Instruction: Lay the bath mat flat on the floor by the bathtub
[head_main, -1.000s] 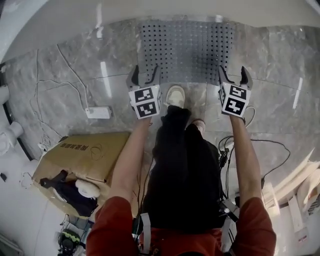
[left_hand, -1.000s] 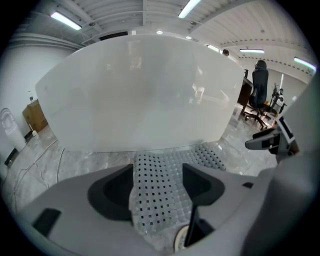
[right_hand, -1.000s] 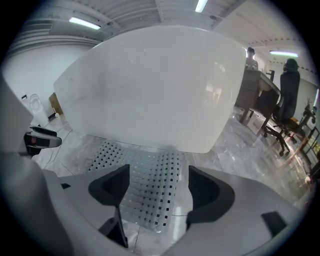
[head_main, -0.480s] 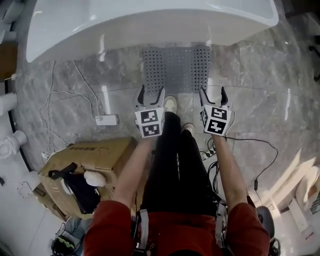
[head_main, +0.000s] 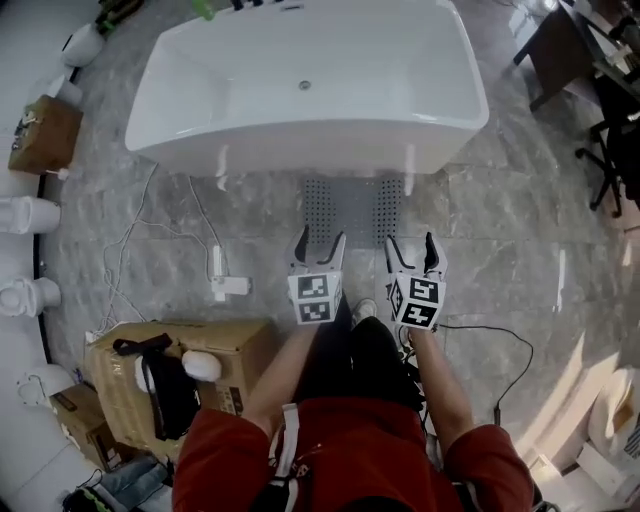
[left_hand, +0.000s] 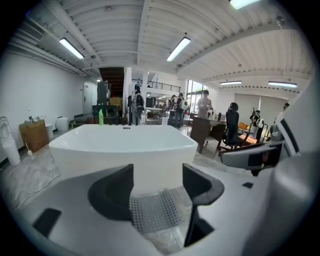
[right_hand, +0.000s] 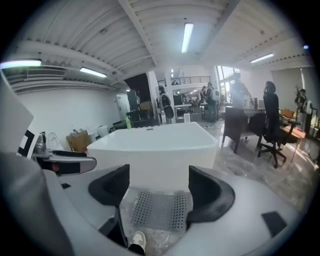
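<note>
Left tongs (head_main: 320, 240) and right tongs (head_main: 411, 245) gape empty, so probably only that white shoe (head_main: 365, 309) could ruck the flat grey perforated bath mat (head_main: 355, 205).

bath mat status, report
Left claw and right claw open, empty. Bath mat flat on floor beside bathtub. Power strip off to its left, clear.

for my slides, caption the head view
Left gripper and right gripper held open, perforated bath mat lying flat beside the bathtub.
</note>
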